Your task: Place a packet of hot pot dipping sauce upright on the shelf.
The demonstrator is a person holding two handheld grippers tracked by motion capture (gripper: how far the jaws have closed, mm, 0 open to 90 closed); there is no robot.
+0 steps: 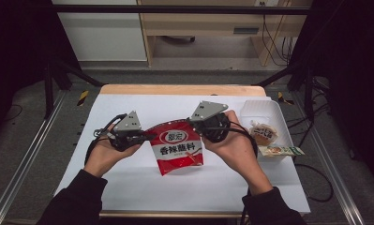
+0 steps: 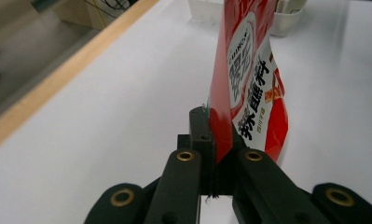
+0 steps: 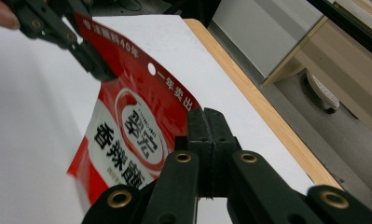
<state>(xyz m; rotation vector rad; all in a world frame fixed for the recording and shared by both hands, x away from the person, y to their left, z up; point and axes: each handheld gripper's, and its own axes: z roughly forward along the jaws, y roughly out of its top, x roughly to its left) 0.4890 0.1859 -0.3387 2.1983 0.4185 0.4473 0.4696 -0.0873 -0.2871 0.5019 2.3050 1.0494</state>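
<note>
Two black-jawed grippers, left gripper (image 1: pixel 149 137) and right gripper (image 1: pixel 197 125), each clamped on an opposite top corner of the red seasoning pouch (image 1: pixel 177 150), hanging between them over the white table (image 1: pixel 128 183), top edge spanning hand to hand.

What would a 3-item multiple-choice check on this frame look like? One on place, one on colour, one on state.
1. Where is the white tray?
A. On the person's right side of the table
B. On the left side
C. On the floor

2. Main colour of the sauce packet?
A. Green
B. Red
C. Blue

3. How is the packet held?
A. Lying flat, untouched
B. By one hand-held gripper
C. By both, one at each top corner

Key:
1 A: in the high view the tray sits at the table's right edge, with small wrapped items in it.
2 B: red with a white label.
3 C: the left hand-held gripper and right hand-held gripper are each shut on the packet's top edge.
</note>
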